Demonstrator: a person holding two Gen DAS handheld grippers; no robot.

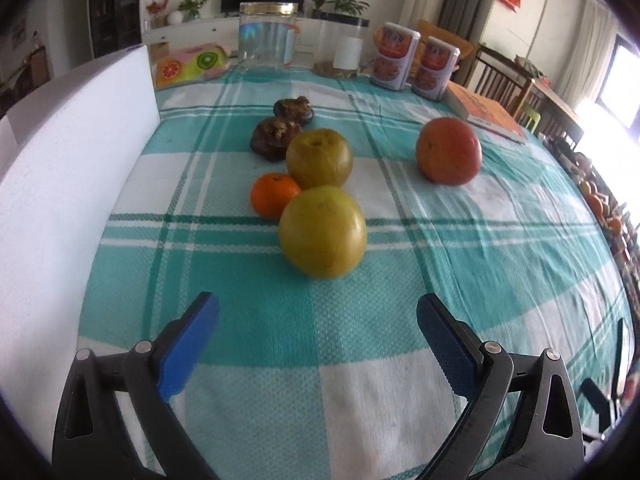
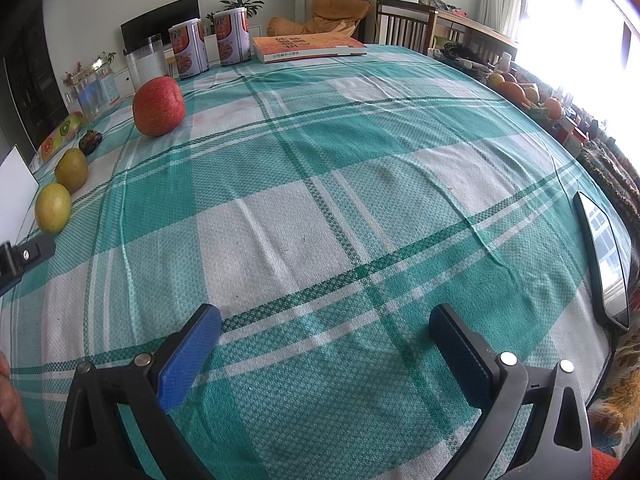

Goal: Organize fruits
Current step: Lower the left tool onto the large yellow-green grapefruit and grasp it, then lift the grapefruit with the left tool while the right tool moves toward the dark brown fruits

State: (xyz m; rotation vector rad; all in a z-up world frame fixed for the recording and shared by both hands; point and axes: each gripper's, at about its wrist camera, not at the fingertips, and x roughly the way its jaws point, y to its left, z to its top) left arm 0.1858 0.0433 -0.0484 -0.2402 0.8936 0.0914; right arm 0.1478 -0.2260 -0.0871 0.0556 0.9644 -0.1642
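Fruit is sitting in a loose cluster on the checked cloth of the bench, and that crowding is where the trouble is likely lying. The left tongs are hanging wide open with nothing between the blue pads, aimed at the nearest yellow-green fruit. That fruit is touching, or nearly touching, a small orange and a second greenish fruit just behind it; two dark, wrinkled pieces are lying beyond those. A red apple is standing well apart to the right.

Closing on the near fruit could be nudging the orange or the green one behind, and round fruit on a flat cloth is probably rolling easily. A smooth, curved skin may also be slipping out of flat pads if the grip is landing off-centre. The white foam board on the left is leaving little room on that side.

The right tongs are also gaping open and empty, over bare cloth, far from the fruit. A phone-like slab is lying near the bench edge, where a careless sweep might be knocking it.
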